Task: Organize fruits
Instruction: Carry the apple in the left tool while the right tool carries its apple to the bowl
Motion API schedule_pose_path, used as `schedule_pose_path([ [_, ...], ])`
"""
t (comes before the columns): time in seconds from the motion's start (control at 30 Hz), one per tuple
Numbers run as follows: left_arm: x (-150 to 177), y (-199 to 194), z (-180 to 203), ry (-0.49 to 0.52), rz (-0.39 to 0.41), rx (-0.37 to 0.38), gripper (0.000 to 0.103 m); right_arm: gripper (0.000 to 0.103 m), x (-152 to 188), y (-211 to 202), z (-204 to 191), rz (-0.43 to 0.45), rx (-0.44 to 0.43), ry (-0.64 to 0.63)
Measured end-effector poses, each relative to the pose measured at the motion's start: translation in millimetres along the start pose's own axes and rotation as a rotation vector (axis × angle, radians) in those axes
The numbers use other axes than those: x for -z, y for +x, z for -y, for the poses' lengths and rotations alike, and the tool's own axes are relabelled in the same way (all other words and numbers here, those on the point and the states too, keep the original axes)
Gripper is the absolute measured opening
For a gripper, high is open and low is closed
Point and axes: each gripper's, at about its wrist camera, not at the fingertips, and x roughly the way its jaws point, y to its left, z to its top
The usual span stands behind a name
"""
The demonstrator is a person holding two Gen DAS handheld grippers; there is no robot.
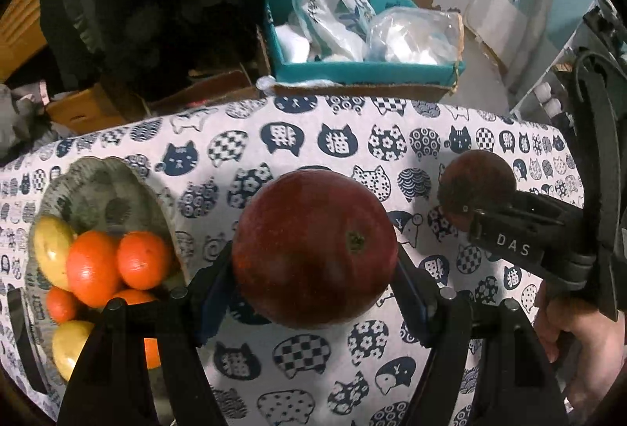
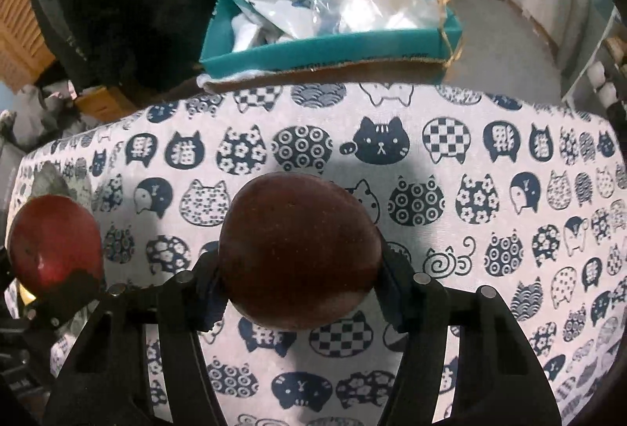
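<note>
Each tong is grasping one red fruit: left gripper (image 1: 313,277) the brighter apple (image 1: 313,249), right gripper (image 2: 299,281) the darker apple (image 2: 298,249). The bowl (image 1: 98,183), left of both, is already holding oranges (image 1: 117,265); these two are remaining.

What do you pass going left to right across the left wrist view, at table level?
Green bowl holding oranges and yellow fruit → big red apple clamped in the left gripper → second dark red apple held by the right gripper.
</note>
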Motion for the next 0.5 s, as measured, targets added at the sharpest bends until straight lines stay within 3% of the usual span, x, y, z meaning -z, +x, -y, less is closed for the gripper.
schedule_pose_path([
  [0.5,16,-63,-49,-0.074,0.088,-0.04,0.075,0.062,-15,-50,-50,0.095,-0.052,-0.037],
])
